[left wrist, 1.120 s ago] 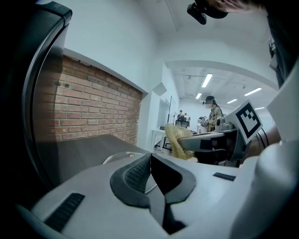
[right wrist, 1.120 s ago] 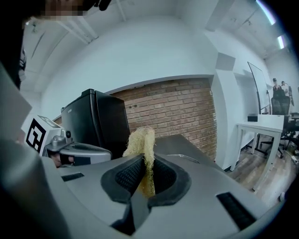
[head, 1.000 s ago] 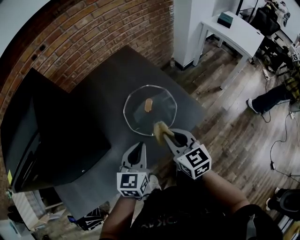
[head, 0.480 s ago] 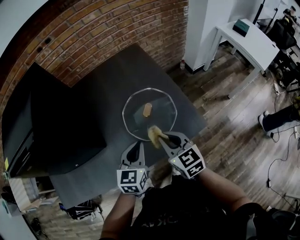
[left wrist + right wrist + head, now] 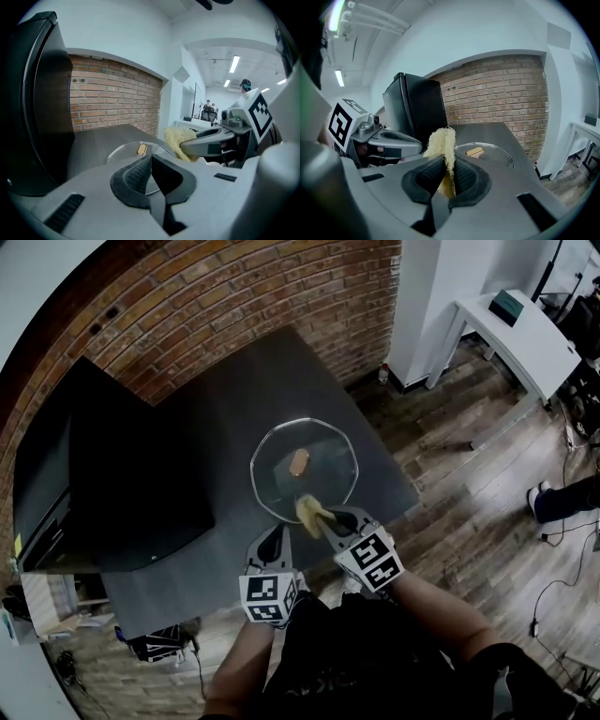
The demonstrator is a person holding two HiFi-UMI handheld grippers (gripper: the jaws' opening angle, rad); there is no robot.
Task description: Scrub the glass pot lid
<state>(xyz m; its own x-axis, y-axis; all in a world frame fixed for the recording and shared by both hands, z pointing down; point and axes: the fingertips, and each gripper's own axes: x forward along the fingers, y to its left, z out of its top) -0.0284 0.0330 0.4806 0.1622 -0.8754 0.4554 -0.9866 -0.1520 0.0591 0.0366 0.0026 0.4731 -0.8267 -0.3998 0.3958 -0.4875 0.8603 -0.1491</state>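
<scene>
The glass pot lid [image 5: 302,470] lies flat on the dark table [image 5: 216,427], its tan knob [image 5: 298,462] in the middle. My right gripper [image 5: 323,518] is shut on a yellow loofah scrubber [image 5: 309,512], held at the lid's near rim. In the right gripper view the loofah scrubber [image 5: 443,150] stands up between the closed jaws of the right gripper [image 5: 446,180], with the lid [image 5: 485,153] just beyond. My left gripper [image 5: 274,545] is shut and empty, short of the lid's near-left edge. The left gripper [image 5: 151,176] looks over the lid [image 5: 136,152] in its own view.
A large black box-like appliance [image 5: 103,484] stands on the table's left part. A brick wall [image 5: 234,296] runs behind the table. Wooden floor [image 5: 469,484] lies to the right, with a white desk [image 5: 516,334] at the far right.
Both grippers have shifted slightly left relative to the lid as the head view moved. The right gripper still holds the loofah at the lid's near rim.
</scene>
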